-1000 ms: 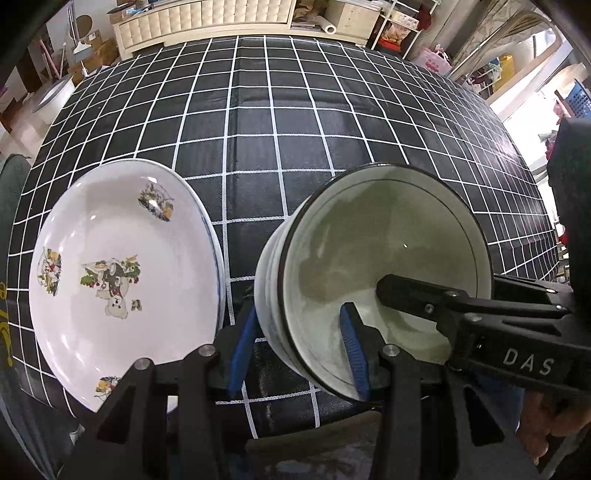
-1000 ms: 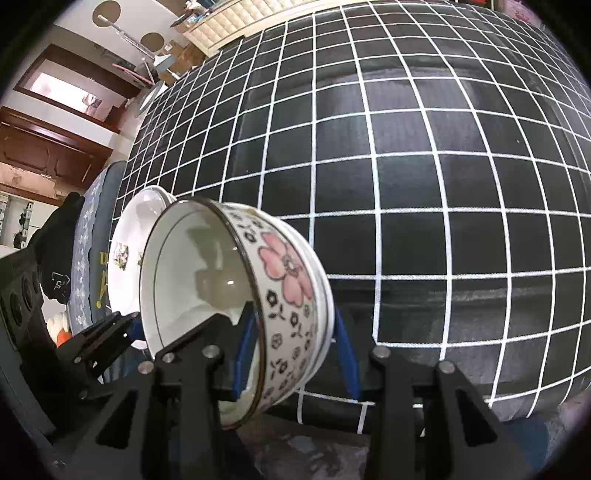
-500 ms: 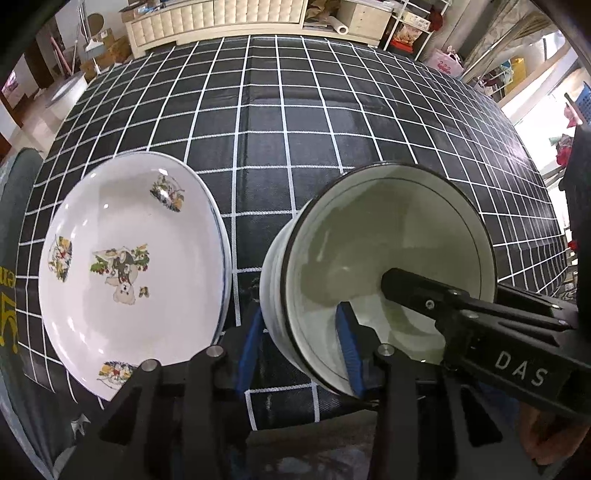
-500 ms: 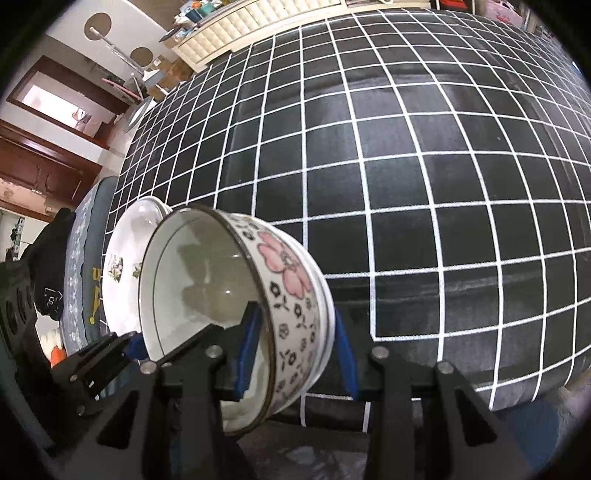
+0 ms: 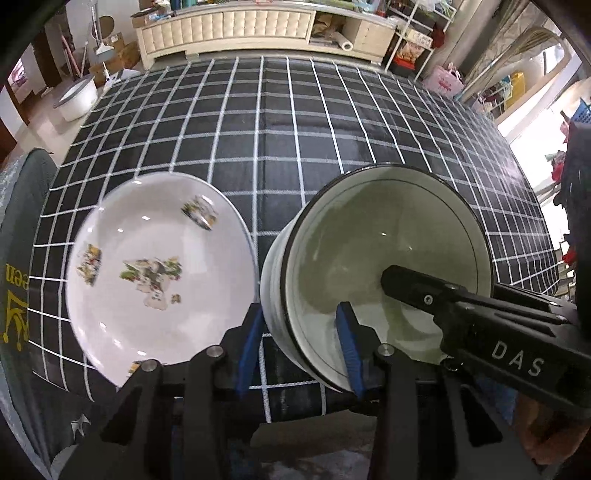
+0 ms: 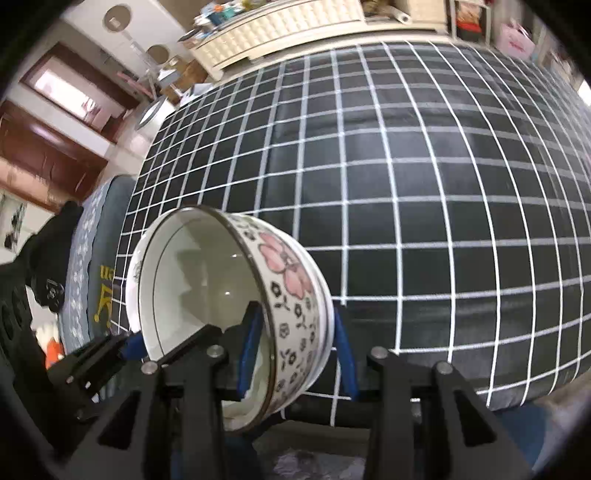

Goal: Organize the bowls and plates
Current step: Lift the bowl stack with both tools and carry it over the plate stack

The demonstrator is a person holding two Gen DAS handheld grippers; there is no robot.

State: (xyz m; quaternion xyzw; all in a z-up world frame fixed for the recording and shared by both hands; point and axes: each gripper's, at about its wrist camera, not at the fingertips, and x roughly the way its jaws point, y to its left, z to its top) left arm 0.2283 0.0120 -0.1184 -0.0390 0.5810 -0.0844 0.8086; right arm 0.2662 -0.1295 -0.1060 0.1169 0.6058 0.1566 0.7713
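A white bowl with pink flowers and a dark rim point(image 5: 384, 258) point(image 6: 236, 306) is held tilted above the table's near edge by both grippers. My left gripper point(image 5: 299, 343) is shut on the bowl's left wall, one blue pad inside and one outside. My right gripper point(image 6: 295, 347) is shut on the bowl's right wall the same way; it shows as a black arm point(image 5: 480, 321) in the left wrist view. A white plate with cartoon prints point(image 5: 155, 273) lies on the table left of the bowl; only its rim edge point(image 6: 133, 273) shows in the right wrist view.
The table has a black cloth with white checks point(image 5: 280, 122) point(image 6: 424, 192). A dark chair back point(image 5: 18, 258) stands at the table's left. A cream cabinet point(image 5: 240, 26) and cluttered shelves are beyond the far edge.
Both grippers with the bowl have pulled back toward the near edge and risen a little. The plate has not moved on the table.
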